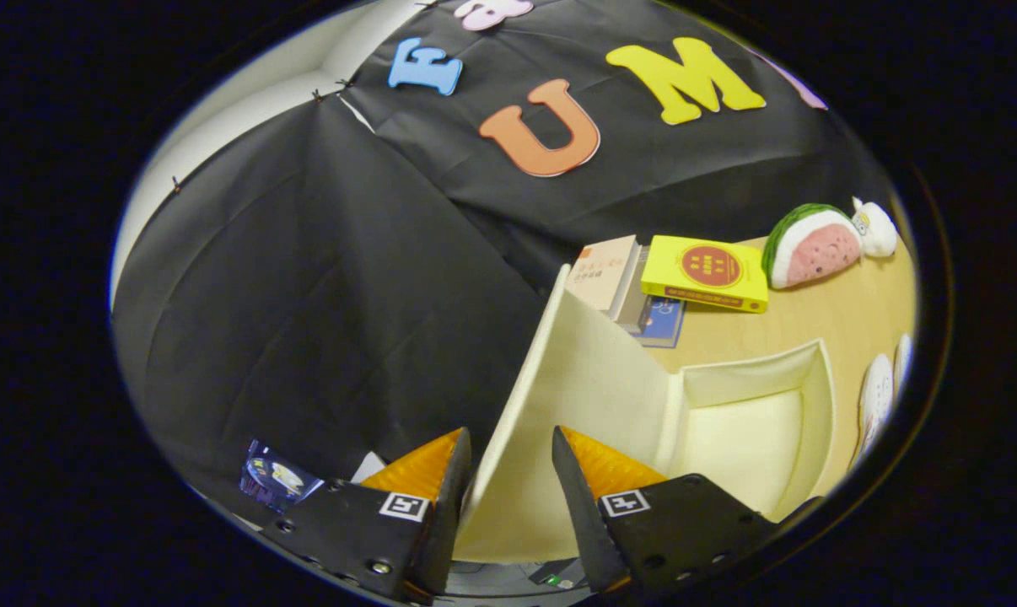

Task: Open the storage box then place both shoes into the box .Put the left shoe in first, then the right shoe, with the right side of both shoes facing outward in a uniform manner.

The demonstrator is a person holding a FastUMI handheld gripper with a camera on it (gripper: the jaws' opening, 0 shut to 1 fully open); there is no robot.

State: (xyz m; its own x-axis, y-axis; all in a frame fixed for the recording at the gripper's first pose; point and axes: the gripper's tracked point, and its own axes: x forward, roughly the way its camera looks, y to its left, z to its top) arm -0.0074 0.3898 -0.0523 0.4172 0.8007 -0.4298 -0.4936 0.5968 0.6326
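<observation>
A cream storage box (816,396) lies on the wooden table, its inside bare. Its lid (593,371) stands raised, nearly upright, hinged along the box's left side. The lid's near edge runs down between my fingers. My gripper (511,451) is nearly closed, with one finger on the lid's outer face and the other on its inner face, so it is shut on the lid's edge. Two white shoes (878,398) lie just beyond the box's right wall and show only in part.
Behind the box lie a stack of books (614,274) and a yellow book (707,271). A watermelon plush (812,244) and a small white plush (875,228) sit further back on the table (812,316). The black booth cloth hangs to the left of the lid.
</observation>
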